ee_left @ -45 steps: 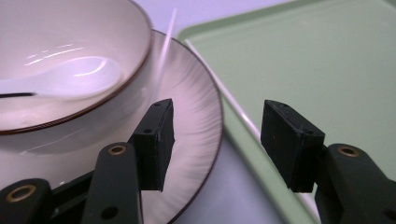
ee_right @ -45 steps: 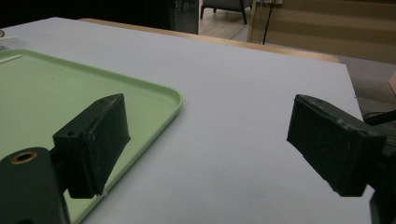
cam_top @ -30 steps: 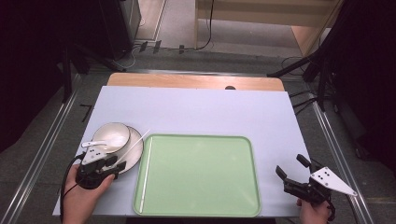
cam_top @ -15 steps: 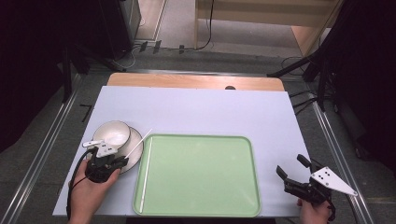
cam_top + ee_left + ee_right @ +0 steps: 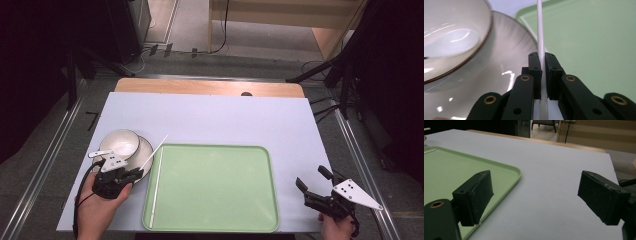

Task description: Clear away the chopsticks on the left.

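White chopstick (image 5: 540, 37) sits clamped in the left gripper (image 5: 131, 175), lifted off the plate (image 5: 144, 150) since a moment ago (its mate (image 5: 156, 186) already lies in the green tray (image 5: 220, 220)), so it probably goes there too. Right gripper (image 5: 312, 188) waits, jaws apart.

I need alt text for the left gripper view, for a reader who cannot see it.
Two black jaws of the left gripper are closed on a thin white chopstick that runs up the frame. To the left, a cream bowl sits on a plate; a green tray lies to the right.
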